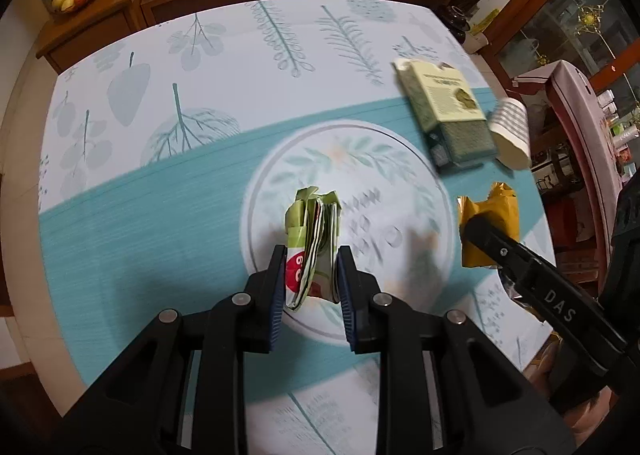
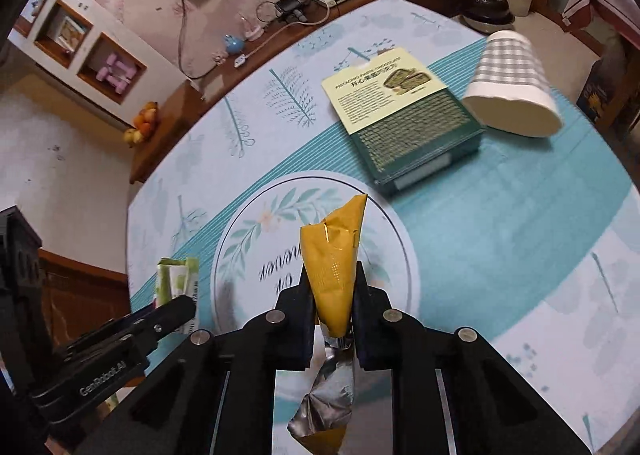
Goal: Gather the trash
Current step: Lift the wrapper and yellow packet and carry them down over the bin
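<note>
At the bottom centre of the left wrist view, the left gripper (image 1: 312, 275) pinches a folded green wrapper (image 1: 314, 231) above the table (image 1: 160, 191). Low in the right wrist view, the right gripper (image 2: 332, 295) is clamped on a yellow foil wrapper (image 2: 334, 255). Farther off, upper right, a green box (image 2: 404, 123) lies beside a tipped paper cup (image 2: 512, 87).
</note>
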The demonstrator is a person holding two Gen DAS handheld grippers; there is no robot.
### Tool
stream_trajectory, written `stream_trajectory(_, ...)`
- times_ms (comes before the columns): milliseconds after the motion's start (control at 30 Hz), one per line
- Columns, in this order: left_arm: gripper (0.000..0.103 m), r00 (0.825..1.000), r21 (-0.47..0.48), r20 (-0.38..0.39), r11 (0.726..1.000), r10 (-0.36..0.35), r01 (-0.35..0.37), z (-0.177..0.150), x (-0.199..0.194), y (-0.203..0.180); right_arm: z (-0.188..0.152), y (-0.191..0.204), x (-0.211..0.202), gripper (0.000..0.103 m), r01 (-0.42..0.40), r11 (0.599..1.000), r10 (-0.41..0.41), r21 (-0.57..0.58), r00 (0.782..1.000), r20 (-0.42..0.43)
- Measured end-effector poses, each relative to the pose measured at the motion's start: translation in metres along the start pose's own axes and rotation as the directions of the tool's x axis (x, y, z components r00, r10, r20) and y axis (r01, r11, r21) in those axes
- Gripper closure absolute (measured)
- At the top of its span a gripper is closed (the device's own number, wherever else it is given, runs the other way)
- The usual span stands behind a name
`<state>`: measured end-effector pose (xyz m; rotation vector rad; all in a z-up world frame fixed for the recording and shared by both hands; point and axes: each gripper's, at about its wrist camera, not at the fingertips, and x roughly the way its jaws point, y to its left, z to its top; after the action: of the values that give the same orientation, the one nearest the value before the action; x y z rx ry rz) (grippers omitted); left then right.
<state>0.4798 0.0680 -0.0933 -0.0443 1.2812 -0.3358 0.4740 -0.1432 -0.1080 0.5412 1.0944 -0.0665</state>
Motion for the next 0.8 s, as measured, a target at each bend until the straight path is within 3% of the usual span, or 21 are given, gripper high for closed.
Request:
stream_trajectory(267,0.082,0.998,-0.018,0.055,1.000,0.015,-0.014,-0.062,-0.044,-0.049,-0.040,-0.031,-0.074,0.089,-0.076,0.996,0.078,-0.051,0.996,0.037)
stream_trajectory(567,0.082,0.985,-0.086,0.163,0.995,0.054,-0.041,-0.164,-0.100,-0.123,-0.101,-0.086,-0.174,0.089,-0.157,0.973,0.172,-0.171,0.982,0.073)
stream_trajectory(800,0.082,0.980,-0.126,0.188,0.991,0.070,-0.046,-0.242,-0.118,-0.182,-0.151,-0.134,-0.238,0.089,-0.193,0.942,0.216,-0.275,0.975,0.054)
